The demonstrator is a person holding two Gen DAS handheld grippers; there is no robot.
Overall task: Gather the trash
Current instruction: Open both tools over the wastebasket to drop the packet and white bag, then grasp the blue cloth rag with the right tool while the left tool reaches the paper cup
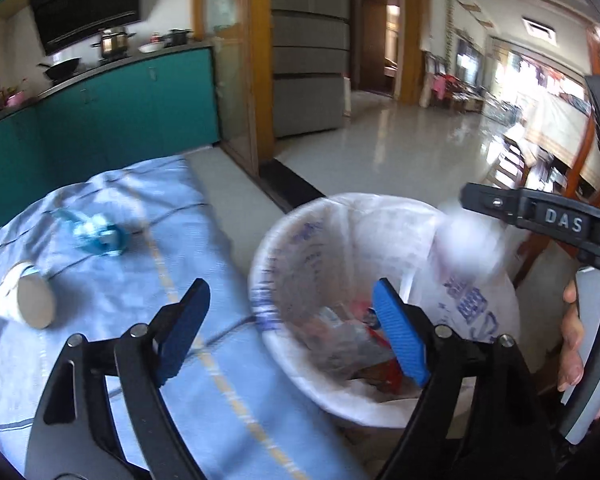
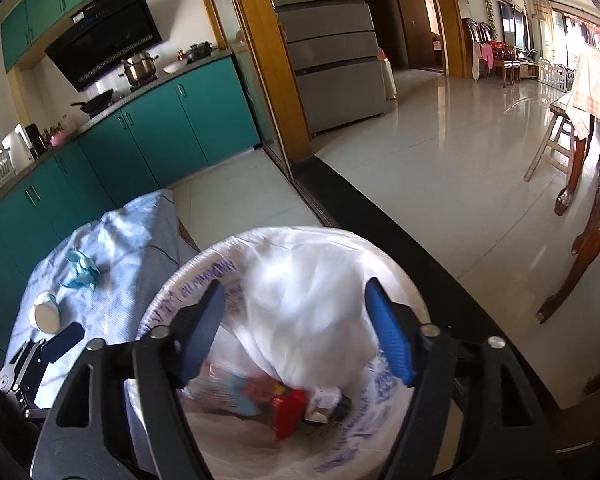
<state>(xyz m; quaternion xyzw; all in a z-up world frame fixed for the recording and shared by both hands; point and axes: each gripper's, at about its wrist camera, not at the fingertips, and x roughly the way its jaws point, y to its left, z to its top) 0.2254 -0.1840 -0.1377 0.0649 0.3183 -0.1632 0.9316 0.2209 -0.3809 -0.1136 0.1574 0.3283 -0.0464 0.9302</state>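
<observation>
Trash (image 2: 288, 398) already lies in the lined bin (image 1: 260, 264), right of the tabletop (image 1: 220, 380). We judge two pieces remain there: the blue wrapper (image 1: 98, 234) and white cup (image 1: 26, 300). Our left gripper (image 1: 290, 330) and right gripper (image 2: 296, 338) are both open and empty.

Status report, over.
Both hand-held grippers open: left, right. White wad dropping into bin. Cup, blue wrapper remain on cloth.

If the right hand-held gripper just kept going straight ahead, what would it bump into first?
Probably the white crumpled trash blurred between the open fingers of the right hand-held gripper, above the lined bin. Depth is unclear.
</observation>
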